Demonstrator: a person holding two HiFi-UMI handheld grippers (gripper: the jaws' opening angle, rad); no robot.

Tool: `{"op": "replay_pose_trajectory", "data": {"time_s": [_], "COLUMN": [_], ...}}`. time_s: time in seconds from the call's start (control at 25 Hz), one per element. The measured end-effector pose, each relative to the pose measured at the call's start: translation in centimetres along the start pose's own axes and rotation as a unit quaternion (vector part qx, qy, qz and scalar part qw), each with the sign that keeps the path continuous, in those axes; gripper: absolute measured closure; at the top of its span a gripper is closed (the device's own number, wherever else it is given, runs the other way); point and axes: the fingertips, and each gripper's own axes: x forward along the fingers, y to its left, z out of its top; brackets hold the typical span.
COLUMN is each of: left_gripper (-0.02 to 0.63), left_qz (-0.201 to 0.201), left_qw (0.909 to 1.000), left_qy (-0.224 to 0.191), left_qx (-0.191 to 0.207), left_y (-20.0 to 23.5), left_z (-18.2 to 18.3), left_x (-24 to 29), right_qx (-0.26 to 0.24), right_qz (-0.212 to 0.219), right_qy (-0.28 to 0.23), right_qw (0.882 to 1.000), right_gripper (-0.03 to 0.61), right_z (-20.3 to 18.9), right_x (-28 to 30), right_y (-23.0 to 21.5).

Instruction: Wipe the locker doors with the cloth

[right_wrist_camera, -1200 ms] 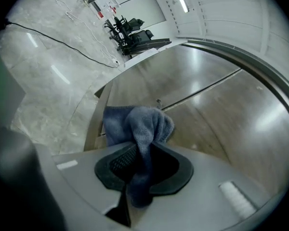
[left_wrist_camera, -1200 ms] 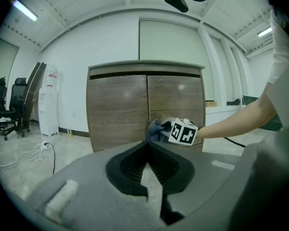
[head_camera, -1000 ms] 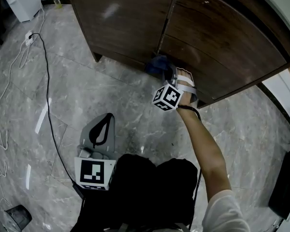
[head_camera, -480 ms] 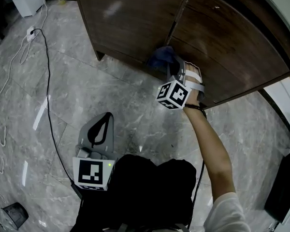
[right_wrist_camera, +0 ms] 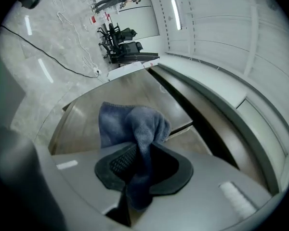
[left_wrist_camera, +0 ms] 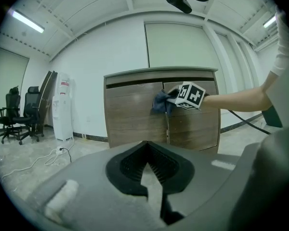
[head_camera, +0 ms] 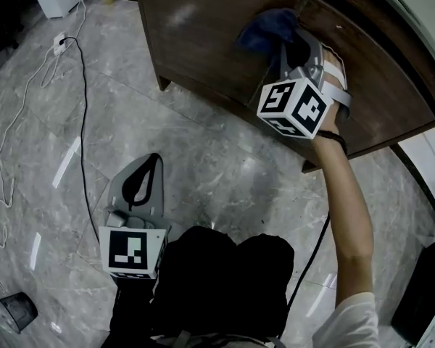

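Note:
A blue cloth (head_camera: pixel 270 30) is pressed against the dark wooden locker doors (head_camera: pixel 203 27) near the seam between the two doors. My right gripper (head_camera: pixel 293 46) is shut on the cloth (right_wrist_camera: pixel 135 129), which bunches up out of the jaws against the door (right_wrist_camera: pixel 86 114). From the left gripper view the cloth (left_wrist_camera: pixel 160 101) sits high on the locker (left_wrist_camera: pixel 135 119), beside the right gripper's marker cube (left_wrist_camera: pixel 190 95). My left gripper (head_camera: pixel 146 187) hangs low over the floor, shut, with nothing between its jaws (left_wrist_camera: pixel 147 172).
The floor is grey marble (head_camera: pixel 72 122). A black cable (head_camera: pixel 80 107) runs across it to a power strip (head_camera: pixel 59 43). A white water dispenser (left_wrist_camera: pixel 63 107) and office chairs (left_wrist_camera: pixel 19 114) stand left of the locker. A small dark bin (head_camera: pixel 16 310) sits at the lower left.
My right gripper has carried the cloth up the locker front, from near the bottom edge to high on the doors. The left gripper has stayed low.

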Motion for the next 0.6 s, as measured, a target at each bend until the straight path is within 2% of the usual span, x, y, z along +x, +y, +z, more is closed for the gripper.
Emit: {"op": "replay_pose_trajectory", "data": {"time_s": [0.36, 0.48, 0.6], "left_gripper": [0.611, 0.611, 0.612], "left_qz": [0.017, 0.021, 0.022], "left_qw": [0.9998, 0.9997, 0.9997], "left_qy": [-0.008, -0.007, -0.004], "left_qx": [0.002, 0.003, 0.002], "left_y": [1.7, 2.1, 2.3], "left_z": [1.0, 0.7, -0.2], "left_x": [-1.1, -1.3, -1.2], "right_qx": [0.019, 0.025, 0.022], "right_qz": [-0.053, -0.061, -0.055], "right_qy": [-0.02, -0.018, -0.013], "right_qw": [0.998, 0.998, 0.998], "right_gripper": [0.506, 0.506, 0.506], "right_z": [3.5, 3.8, 3.5], "right_x": [0.3, 0.4, 0.9], "right_y": [-7.5, -7.7, -5.7]}}
